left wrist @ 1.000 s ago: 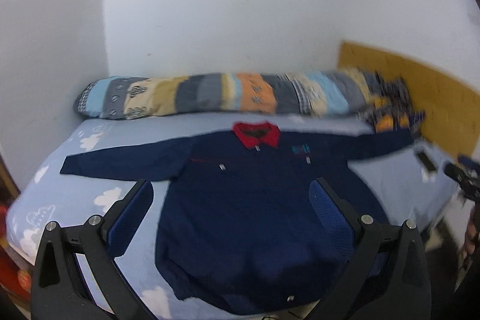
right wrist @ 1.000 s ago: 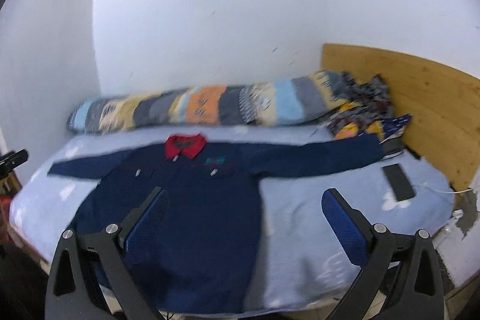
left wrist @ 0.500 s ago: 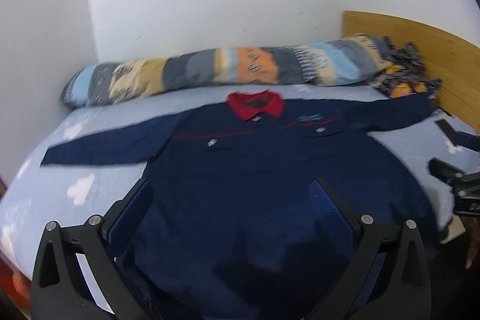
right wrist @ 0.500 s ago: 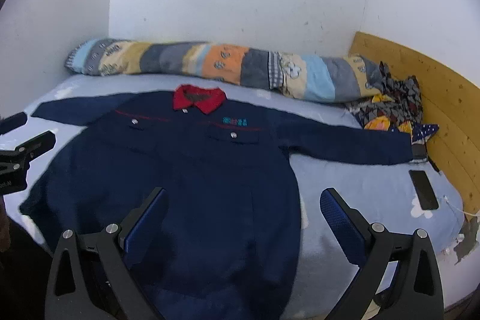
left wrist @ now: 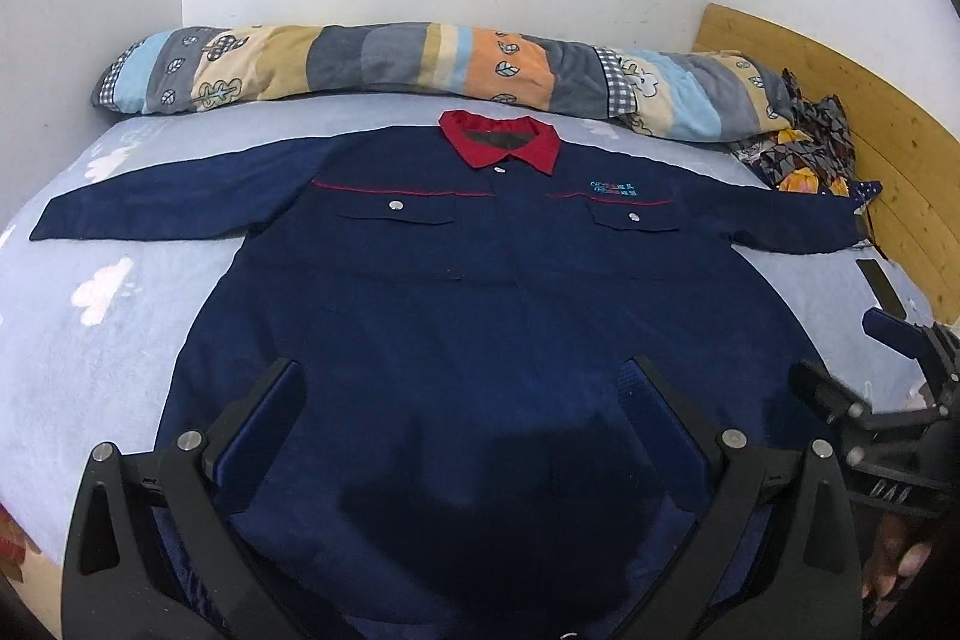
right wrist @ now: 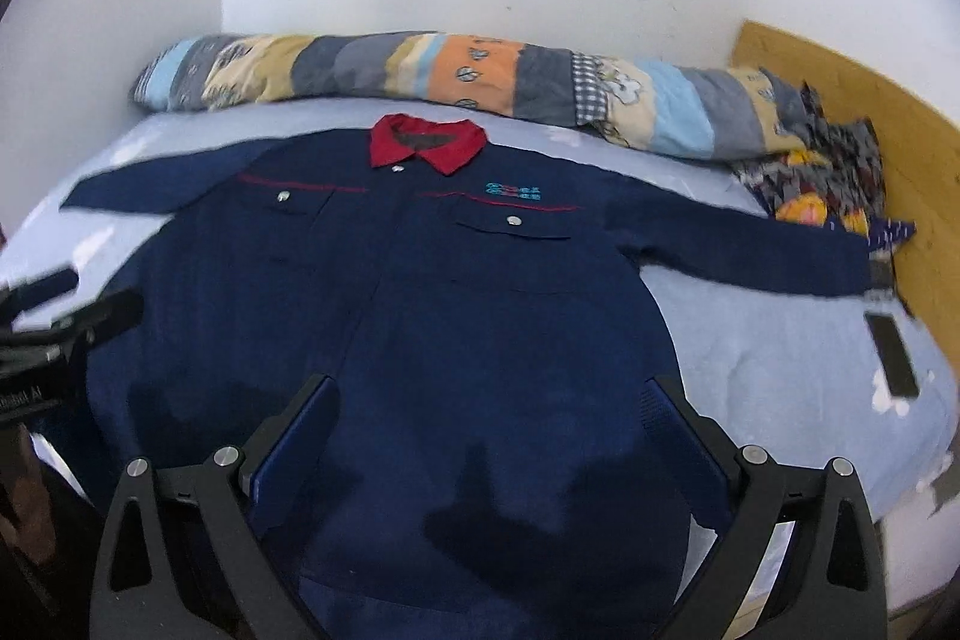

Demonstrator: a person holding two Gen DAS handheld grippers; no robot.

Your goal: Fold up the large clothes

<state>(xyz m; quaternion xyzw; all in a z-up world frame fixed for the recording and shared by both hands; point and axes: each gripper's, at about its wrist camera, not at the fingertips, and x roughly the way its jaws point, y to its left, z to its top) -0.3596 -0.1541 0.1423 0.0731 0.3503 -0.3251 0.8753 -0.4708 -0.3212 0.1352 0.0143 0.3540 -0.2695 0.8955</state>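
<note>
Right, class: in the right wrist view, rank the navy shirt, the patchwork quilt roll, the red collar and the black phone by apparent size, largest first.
1. Navy shirt
2. Patchwork quilt roll, though it lies farther back, so it may look smaller than it is
3. Red collar
4. Black phone, close to the collar in size

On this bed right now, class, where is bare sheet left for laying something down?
Bare sheet lies below the left sleeve, beside the shirt. Another patch sits below the right sleeve, up to the phone. Crowded: along the quilt and the clothes pile.
</note>
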